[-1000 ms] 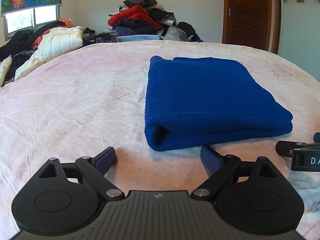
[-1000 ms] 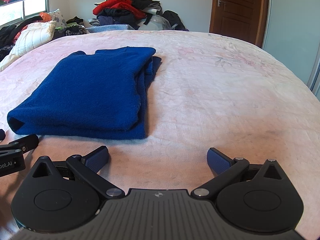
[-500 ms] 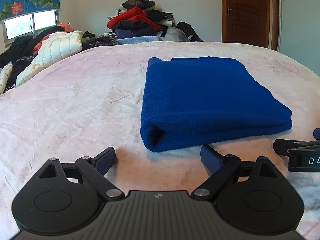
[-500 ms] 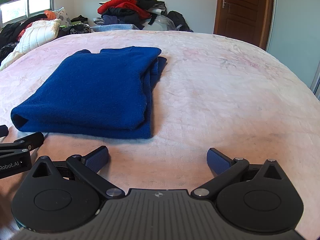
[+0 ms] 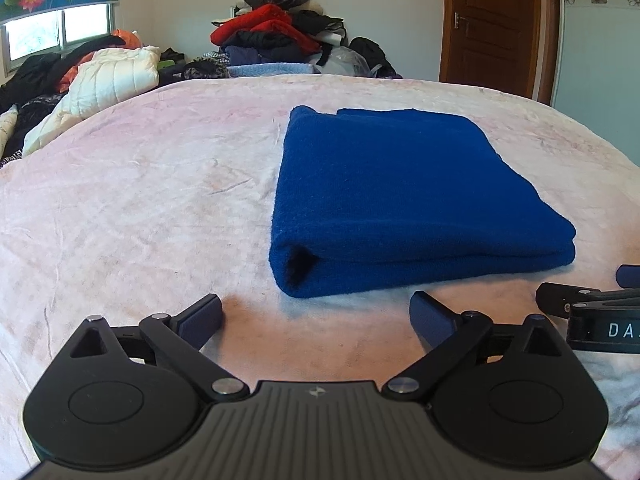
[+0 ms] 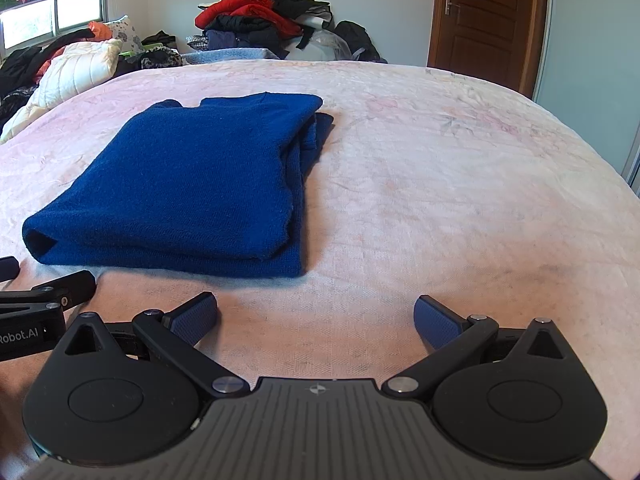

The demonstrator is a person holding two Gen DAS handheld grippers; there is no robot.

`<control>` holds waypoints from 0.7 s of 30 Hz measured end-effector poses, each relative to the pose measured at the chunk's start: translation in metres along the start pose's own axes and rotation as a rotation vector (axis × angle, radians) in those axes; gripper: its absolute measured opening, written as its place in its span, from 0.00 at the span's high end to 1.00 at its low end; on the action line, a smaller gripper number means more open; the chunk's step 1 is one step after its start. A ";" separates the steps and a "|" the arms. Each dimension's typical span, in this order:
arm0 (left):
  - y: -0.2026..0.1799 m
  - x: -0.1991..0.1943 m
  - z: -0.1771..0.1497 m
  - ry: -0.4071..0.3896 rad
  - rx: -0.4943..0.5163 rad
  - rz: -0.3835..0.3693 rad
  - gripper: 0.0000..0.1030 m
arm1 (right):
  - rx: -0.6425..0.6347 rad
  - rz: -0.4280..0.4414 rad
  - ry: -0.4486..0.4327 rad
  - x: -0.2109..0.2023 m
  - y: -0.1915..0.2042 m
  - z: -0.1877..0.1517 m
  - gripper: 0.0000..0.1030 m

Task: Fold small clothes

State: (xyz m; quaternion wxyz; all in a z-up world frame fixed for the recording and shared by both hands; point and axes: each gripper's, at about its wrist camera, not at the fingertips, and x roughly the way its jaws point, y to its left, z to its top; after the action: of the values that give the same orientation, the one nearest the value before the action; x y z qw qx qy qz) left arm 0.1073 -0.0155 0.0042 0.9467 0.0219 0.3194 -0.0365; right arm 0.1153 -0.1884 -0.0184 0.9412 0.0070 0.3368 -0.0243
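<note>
Folded blue knit garment lies on the pink bed; this fold looks finished.

Left tongs, just short of the garment's near edge, have just spread wider, gripping nothing; right tongs, right of it, spread and empty. Next likely fetching another piece; no containers visible.

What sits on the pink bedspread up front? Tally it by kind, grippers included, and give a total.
Folded blue garment: 1
Open grippers, nothing between their pads: 2, the left gripper, whose jaws have just been opening, and the right gripper
Total: 3
</note>
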 end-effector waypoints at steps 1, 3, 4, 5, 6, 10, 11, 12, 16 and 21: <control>0.000 0.000 0.000 0.001 0.000 -0.001 0.01 | 0.000 0.000 0.000 0.000 0.000 0.000 0.00; 0.000 0.001 0.000 0.000 0.000 -0.003 0.01 | 0.000 0.000 0.000 0.000 0.000 0.000 0.00; 0.000 0.001 0.000 0.000 0.001 -0.002 0.01 | 0.000 0.000 0.000 0.000 0.000 0.000 0.00; 0.001 0.001 0.000 0.000 0.001 -0.002 0.01 | 0.000 0.000 0.000 0.000 0.000 0.000 0.00; 0.001 0.001 0.000 -0.001 0.001 -0.003 0.01 | 0.000 0.000 0.000 0.000 0.000 0.000 0.00; 0.002 0.001 0.000 0.000 0.004 -0.007 0.01 | 0.000 0.000 0.000 0.000 0.000 0.000 0.00; 0.003 0.001 0.000 0.002 0.005 -0.011 0.01 | 0.000 0.000 0.000 0.000 0.000 0.000 0.00; 0.004 0.000 0.001 0.003 0.004 -0.017 0.01 | 0.000 0.000 0.000 0.000 0.000 0.000 0.00; 0.005 0.001 0.001 0.004 0.003 -0.025 0.00 | 0.000 0.000 0.000 0.000 0.000 0.000 0.00; 0.005 0.001 0.001 0.008 0.003 -0.025 0.00 | 0.000 0.000 0.001 0.000 0.000 0.000 0.00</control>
State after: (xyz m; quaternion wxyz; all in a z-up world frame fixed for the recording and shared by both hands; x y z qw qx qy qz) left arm 0.1092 -0.0101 0.0048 0.9449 0.0196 0.3232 -0.0488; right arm 0.1154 -0.1883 -0.0186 0.9411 0.0073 0.3371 -0.0242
